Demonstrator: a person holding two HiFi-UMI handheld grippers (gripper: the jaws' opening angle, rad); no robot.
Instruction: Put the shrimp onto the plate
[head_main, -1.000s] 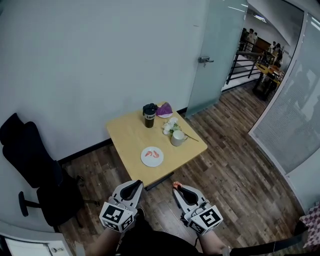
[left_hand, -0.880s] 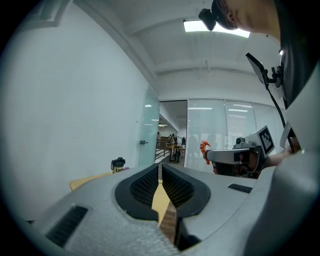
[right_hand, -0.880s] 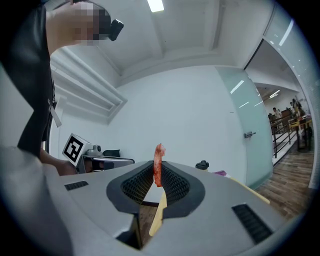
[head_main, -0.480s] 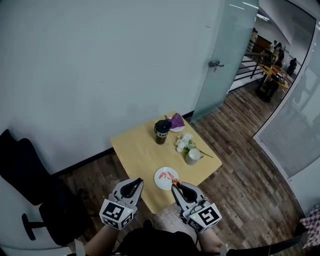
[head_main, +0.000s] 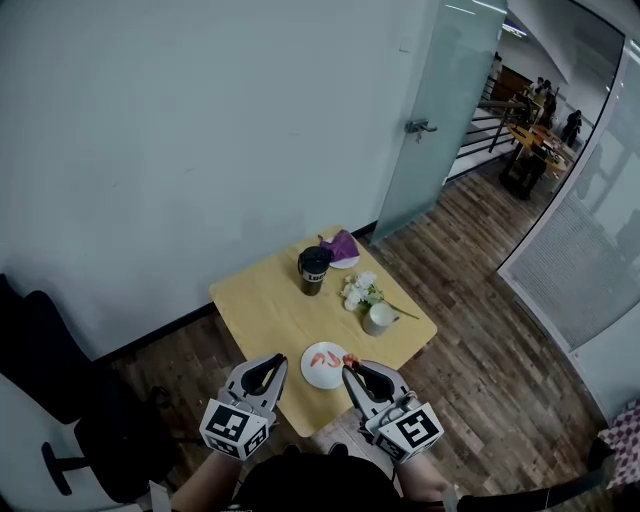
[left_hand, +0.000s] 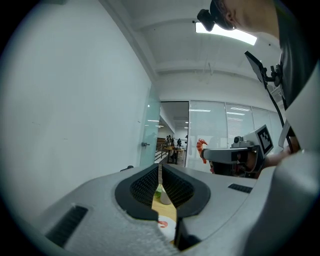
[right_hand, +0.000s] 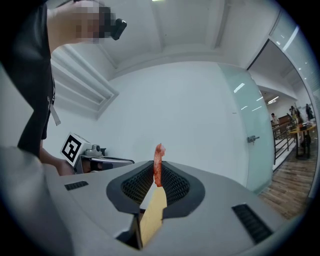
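My right gripper (head_main: 349, 368) is shut on an orange shrimp (right_hand: 158, 166) that sticks up out of its jaws; the same shrimp (head_main: 349, 360) shows at the jaw tips beside the near edge of the white plate (head_main: 322, 369). That plate sits near the front edge of the small wooden table (head_main: 260, 305) and holds another shrimp (head_main: 326, 356). My left gripper (head_main: 266, 366) hovers left of the plate, its jaws closed with nothing in them. Between its jaws the left gripper view shows a slice of the plate (left_hand: 167, 226) and table.
On the table stand a dark tumbler (head_main: 313, 270), a purple cloth on a small dish (head_main: 342, 247), white flowers (head_main: 359, 291) and a grey mug (head_main: 379, 319). A black chair (head_main: 45, 370) is at the left. A glass door (head_main: 440, 110) is beyond the table.
The view has moved closer to the table. The right gripper with its shrimp now reaches the plate's near edge; one second ago both grippers were well short of the table.
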